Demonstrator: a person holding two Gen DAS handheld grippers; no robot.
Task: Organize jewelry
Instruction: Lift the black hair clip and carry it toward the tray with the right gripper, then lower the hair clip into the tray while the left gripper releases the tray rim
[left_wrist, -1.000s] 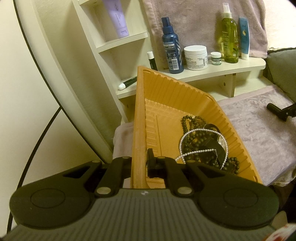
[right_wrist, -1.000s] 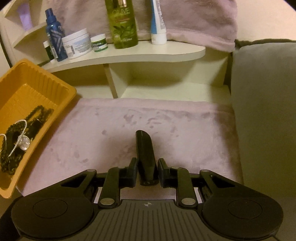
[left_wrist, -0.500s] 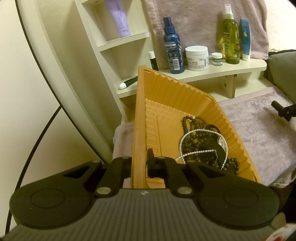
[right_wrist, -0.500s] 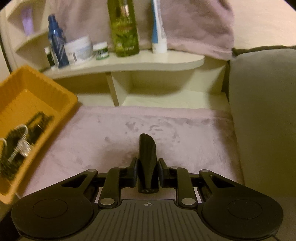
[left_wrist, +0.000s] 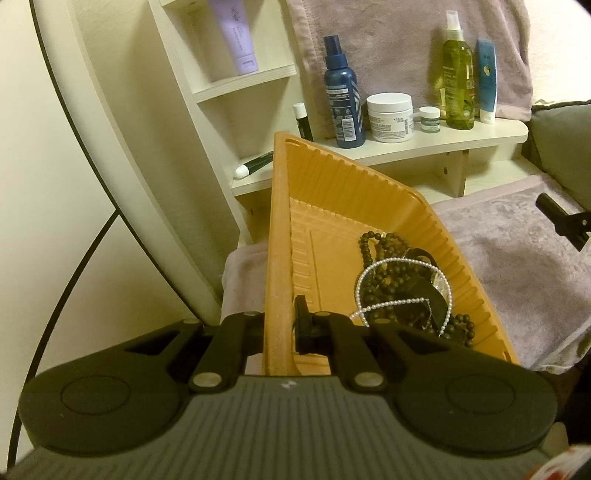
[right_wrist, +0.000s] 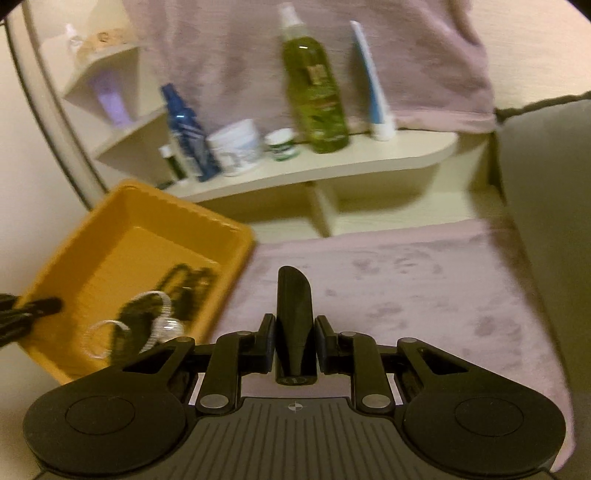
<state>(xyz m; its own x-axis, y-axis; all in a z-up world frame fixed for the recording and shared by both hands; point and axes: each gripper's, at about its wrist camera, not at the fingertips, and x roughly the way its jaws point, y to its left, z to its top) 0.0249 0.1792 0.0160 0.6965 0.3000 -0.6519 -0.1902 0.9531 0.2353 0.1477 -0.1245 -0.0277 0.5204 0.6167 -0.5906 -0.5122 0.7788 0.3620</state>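
An orange ribbed tray rests on a pink plush cloth. My left gripper is shut on the tray's near-left rim, one finger inside and one outside. In the tray's near-right part lie a dark bead necklace and a white pearl strand, tangled with a black piece. My right gripper is shut on a black slant-tipped stick, held above the cloth just right of the tray. The jewelry looks blurred there. The left gripper's fingertip shows at the tray's left rim.
Behind the tray, a cream shelf carries a blue spray bottle, a white jar, a green bottle and tubes. A grey cushion bounds the cloth on the right. A curved mirror edge runs along the left.
My right gripper has risen with the black stick and swung left, bringing the tray closer in its view. The left gripper and the tray have stayed put.
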